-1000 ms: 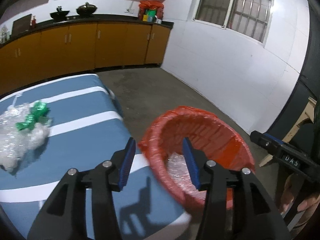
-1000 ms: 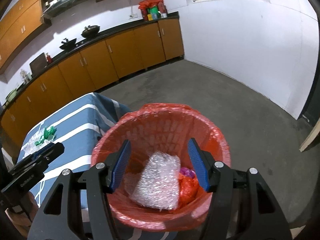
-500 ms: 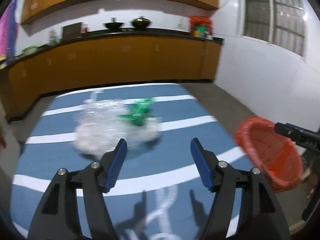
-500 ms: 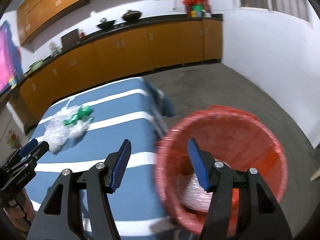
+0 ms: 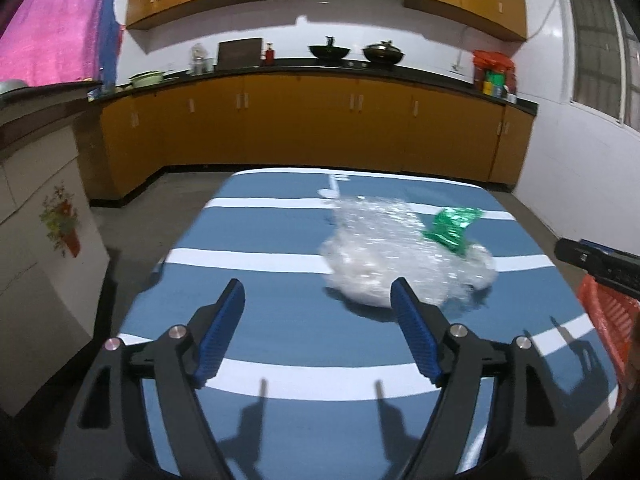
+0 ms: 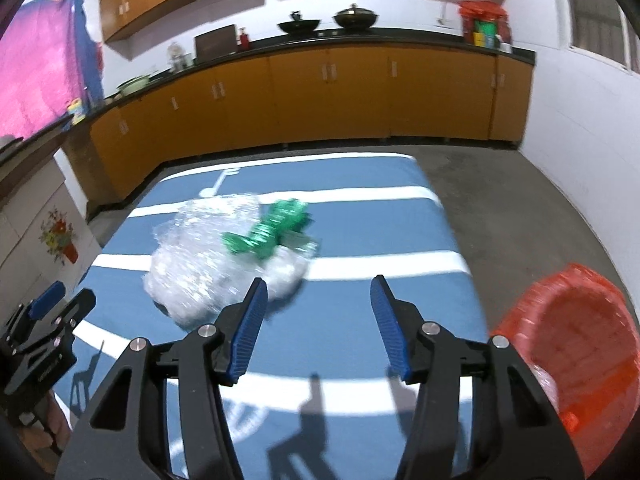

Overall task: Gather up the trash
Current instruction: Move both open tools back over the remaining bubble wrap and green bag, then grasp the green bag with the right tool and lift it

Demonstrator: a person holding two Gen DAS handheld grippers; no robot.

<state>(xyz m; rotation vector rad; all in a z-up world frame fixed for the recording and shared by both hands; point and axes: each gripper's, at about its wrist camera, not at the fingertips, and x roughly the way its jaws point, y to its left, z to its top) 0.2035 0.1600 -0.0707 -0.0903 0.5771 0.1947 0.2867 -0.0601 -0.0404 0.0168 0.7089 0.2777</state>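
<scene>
Crumpled clear bubble wrap (image 5: 404, 256) lies on the blue table with white stripes (image 5: 256, 280), and a crinkled green foil wrapper (image 5: 454, 226) sits on top of its right part. We hold both tongs above the near half of the table, neither touching anything. Our left gripper (image 5: 318, 300) has its blue ribbed pads spread wide with nothing between them; the bubble wrap sits ahead and to the right, its near edge just behind the right pad in that view. Our right gripper (image 6: 316, 300) is likewise spread and empty, with the bubble wrap (image 6: 200, 264) and green wrapper (image 6: 268, 230) ahead and to its left. The left gripper's body shows at the left edge of the right wrist view, and the right gripper's at the right edge of the left wrist view.

Off the table's right side stands the round bin lined with a red plastic bag (image 6: 576, 340), well apart from the trash on the table; some clear plastic shows inside near its rim. Orange kitchen cabinets (image 5: 320, 132) under a dark counter run along the far wall, and a pink cloth (image 5: 52, 28) hangs at the upper left.
</scene>
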